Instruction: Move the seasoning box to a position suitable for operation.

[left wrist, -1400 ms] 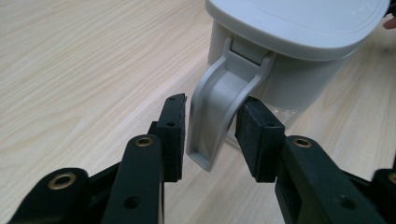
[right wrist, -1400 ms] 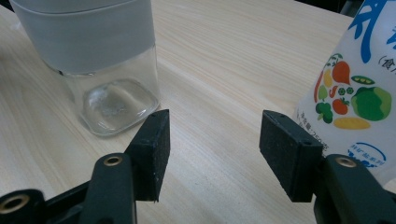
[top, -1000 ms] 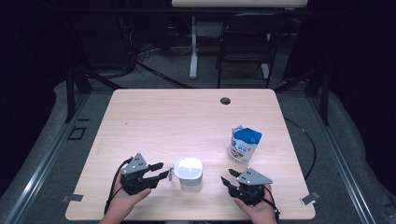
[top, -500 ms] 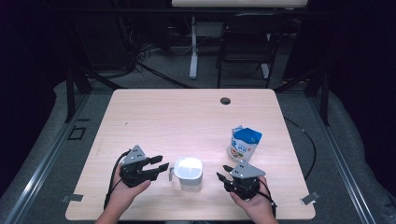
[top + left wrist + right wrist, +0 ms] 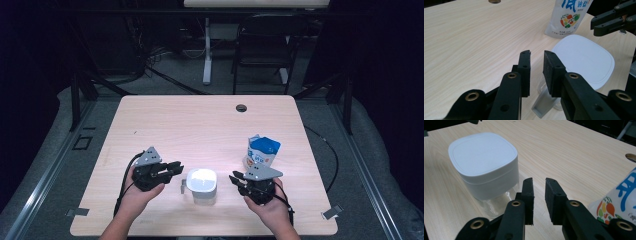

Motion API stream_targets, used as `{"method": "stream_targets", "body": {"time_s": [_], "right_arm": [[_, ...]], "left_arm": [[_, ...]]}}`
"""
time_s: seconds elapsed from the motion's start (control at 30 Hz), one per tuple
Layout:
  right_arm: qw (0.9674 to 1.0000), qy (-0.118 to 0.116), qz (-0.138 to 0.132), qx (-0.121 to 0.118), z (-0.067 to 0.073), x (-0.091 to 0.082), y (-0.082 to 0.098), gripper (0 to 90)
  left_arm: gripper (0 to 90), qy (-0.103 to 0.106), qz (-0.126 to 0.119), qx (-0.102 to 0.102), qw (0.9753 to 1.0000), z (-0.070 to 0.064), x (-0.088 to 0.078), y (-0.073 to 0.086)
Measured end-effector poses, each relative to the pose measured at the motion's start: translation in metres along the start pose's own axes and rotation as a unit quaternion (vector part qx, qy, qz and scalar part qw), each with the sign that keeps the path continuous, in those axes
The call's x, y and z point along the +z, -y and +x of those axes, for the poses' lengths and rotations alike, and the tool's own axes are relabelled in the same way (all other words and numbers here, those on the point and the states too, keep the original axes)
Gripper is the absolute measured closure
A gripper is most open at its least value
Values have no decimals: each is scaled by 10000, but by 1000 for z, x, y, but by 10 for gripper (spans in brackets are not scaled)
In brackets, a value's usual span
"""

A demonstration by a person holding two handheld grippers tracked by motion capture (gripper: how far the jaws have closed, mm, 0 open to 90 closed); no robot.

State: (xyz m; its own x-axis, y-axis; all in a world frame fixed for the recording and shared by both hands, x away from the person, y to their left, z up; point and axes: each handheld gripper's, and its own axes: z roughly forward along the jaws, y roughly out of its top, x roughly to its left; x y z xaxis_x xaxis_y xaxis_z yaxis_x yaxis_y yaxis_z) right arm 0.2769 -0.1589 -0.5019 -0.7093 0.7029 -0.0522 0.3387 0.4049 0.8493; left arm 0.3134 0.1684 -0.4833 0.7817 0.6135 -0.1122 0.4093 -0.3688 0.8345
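While the container (image 5: 202, 184) sits between them, both grippers' fingers (image 5: 524, 65) stand slightly parted, empty.

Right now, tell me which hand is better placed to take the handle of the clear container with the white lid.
Left. The left tool points at the grey handle on the clear, white-lidded container; in the left gripper view the handle lies just below its slightly parted jaws. The right tool faces the opposite, handleless side.
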Motion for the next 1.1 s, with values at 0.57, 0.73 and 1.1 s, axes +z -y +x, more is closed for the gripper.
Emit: {"method": "stream_targets", "body": {"time_s": [0.57,0.73,1.1], "right_arm": [[9998,-117,59,-170,3,2,-22,900],[9999,-115,16,-126,5,-3,-19,900],[9996,-188,75,-174,10,0,-19,900]], "left_arm": [[900,138,125,226,9996,-14,1,-17],[900,174,215,347,9990,-19,3,-15],[900,251,500,487,9972,-26,8,-12]]}}
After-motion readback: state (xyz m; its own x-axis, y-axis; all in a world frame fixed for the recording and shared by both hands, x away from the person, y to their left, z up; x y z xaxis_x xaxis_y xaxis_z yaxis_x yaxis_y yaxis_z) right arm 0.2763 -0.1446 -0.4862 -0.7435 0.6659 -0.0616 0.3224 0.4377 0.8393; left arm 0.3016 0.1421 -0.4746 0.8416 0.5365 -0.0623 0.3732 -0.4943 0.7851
